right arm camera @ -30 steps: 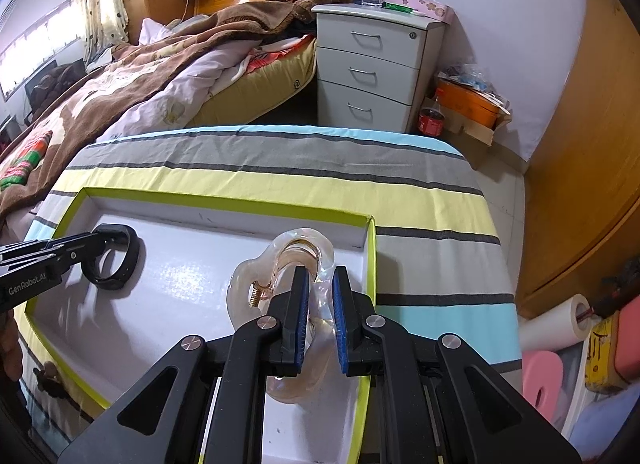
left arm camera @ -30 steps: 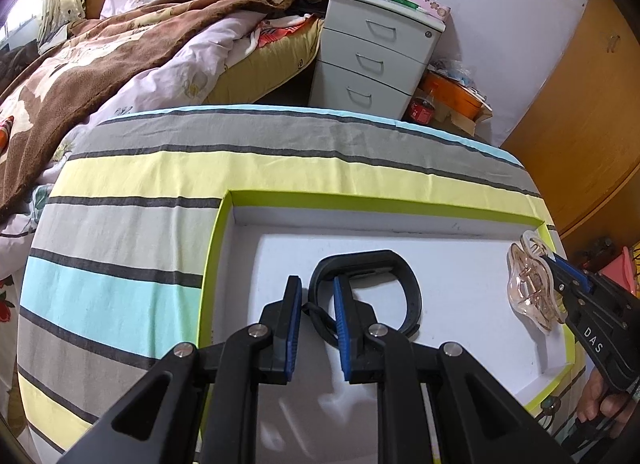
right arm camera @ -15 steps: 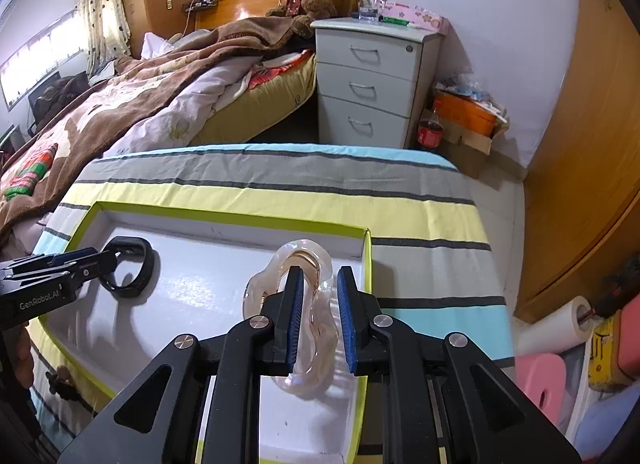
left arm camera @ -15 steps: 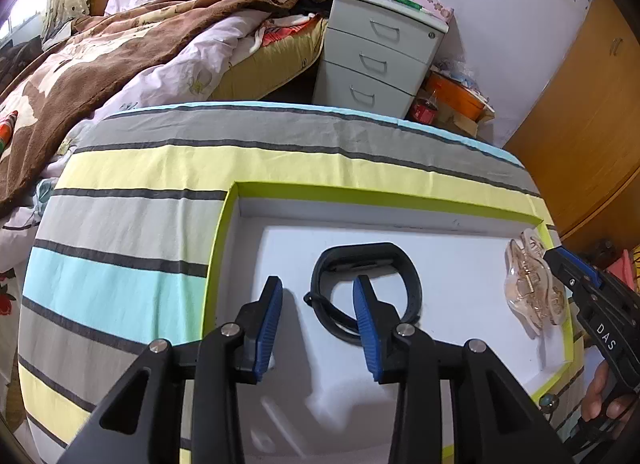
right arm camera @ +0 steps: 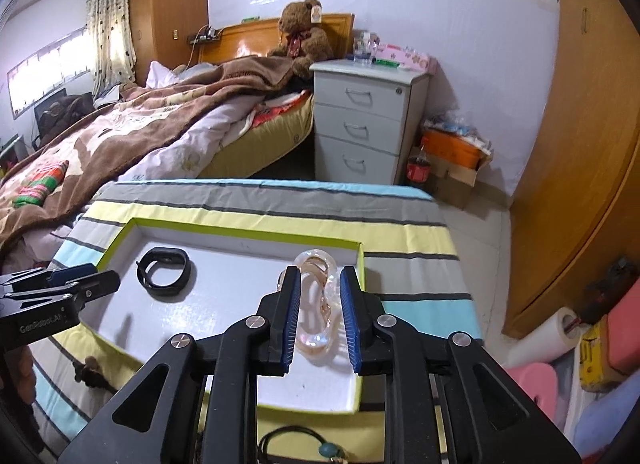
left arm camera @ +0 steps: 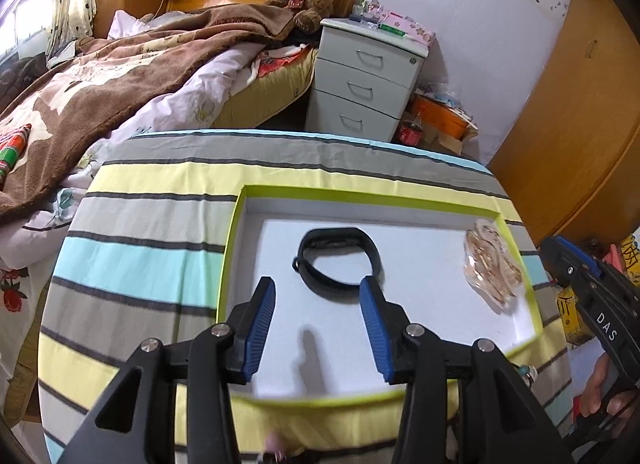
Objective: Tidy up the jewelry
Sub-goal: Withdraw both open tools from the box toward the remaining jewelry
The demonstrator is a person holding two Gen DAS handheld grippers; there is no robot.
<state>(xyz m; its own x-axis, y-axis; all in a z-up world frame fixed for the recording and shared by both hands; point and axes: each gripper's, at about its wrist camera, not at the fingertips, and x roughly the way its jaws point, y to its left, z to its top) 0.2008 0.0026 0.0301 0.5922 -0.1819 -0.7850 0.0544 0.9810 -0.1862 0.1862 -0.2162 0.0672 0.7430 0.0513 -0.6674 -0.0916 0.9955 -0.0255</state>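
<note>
A black wristband [left arm camera: 340, 260] lies flat in the white tray with a lime rim [left arm camera: 232, 248], in its left half; it also shows in the right wrist view [right arm camera: 164, 272]. A clear pink hair claw [right arm camera: 318, 304] lies at the tray's right side [left arm camera: 492, 276]. My left gripper [left arm camera: 318, 328] is open, above and just short of the wristband, touching nothing. My right gripper [right arm camera: 320, 320] is open, its jaws either side of the hair claw without gripping it. The tray [right arm camera: 116, 242] rests on a striped cloth.
A dark cord necklace with a teal bead [right arm camera: 320, 450] lies on the striped cloth in front of the tray. A small dark trinket [right arm camera: 92, 374] lies at the tray's left front. A bed [left arm camera: 100, 84], a grey drawer unit [left arm camera: 368, 80] and a wooden wardrobe [right arm camera: 580, 144] stand beyond.
Both grippers opened and let go: the left released the wristband, the right released the hair claw. Both pulled back and up from the tray, leaving the two items lying in it.
</note>
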